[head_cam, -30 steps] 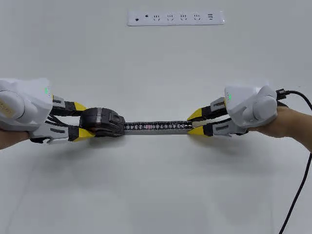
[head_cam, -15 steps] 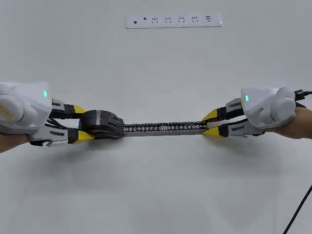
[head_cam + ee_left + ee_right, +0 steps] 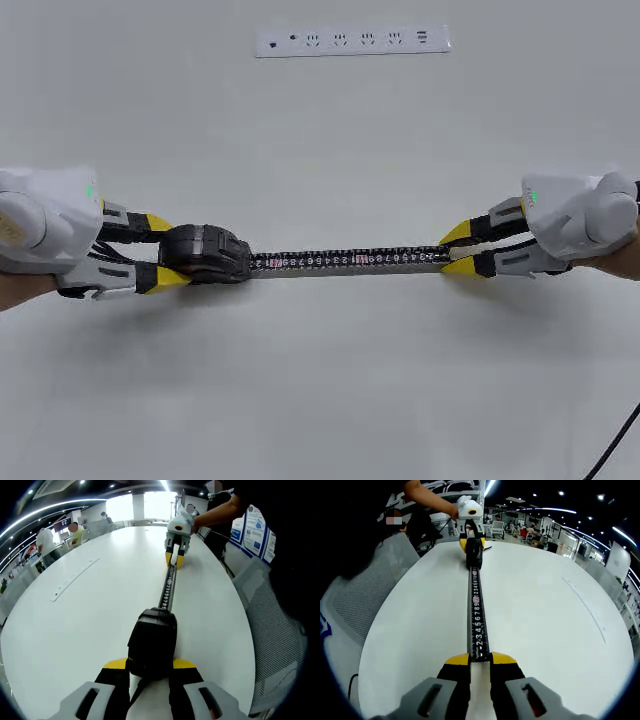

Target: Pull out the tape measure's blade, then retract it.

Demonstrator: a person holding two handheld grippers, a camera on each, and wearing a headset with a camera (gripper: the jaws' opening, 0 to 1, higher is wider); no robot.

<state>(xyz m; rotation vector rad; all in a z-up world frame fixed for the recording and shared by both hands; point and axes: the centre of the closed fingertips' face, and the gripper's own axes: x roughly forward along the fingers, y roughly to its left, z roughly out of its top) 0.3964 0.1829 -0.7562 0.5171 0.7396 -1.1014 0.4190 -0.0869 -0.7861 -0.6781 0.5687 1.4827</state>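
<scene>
A black tape measure case (image 3: 205, 254) lies on the white table, held between the yellow-tipped jaws of my left gripper (image 3: 160, 251). In the left gripper view the case (image 3: 152, 642) sits just beyond that gripper (image 3: 150, 664). The dark numbered blade (image 3: 345, 260) runs straight rightward from the case to my right gripper (image 3: 455, 249), which is shut on the blade's tip. In the right gripper view the blade (image 3: 477, 617) stretches away from the gripper (image 3: 480, 658) to the distant case (image 3: 473, 551).
A white power strip (image 3: 352, 40) lies at the table's far edge. A black cable (image 3: 615, 445) trails at the lower right. Mesh chairs (image 3: 272, 625) stand beside the table, and people are in the room beyond.
My right gripper has moved to the right with the blade tip, drawing more blade out of the case. The left gripper and case have stayed put.
</scene>
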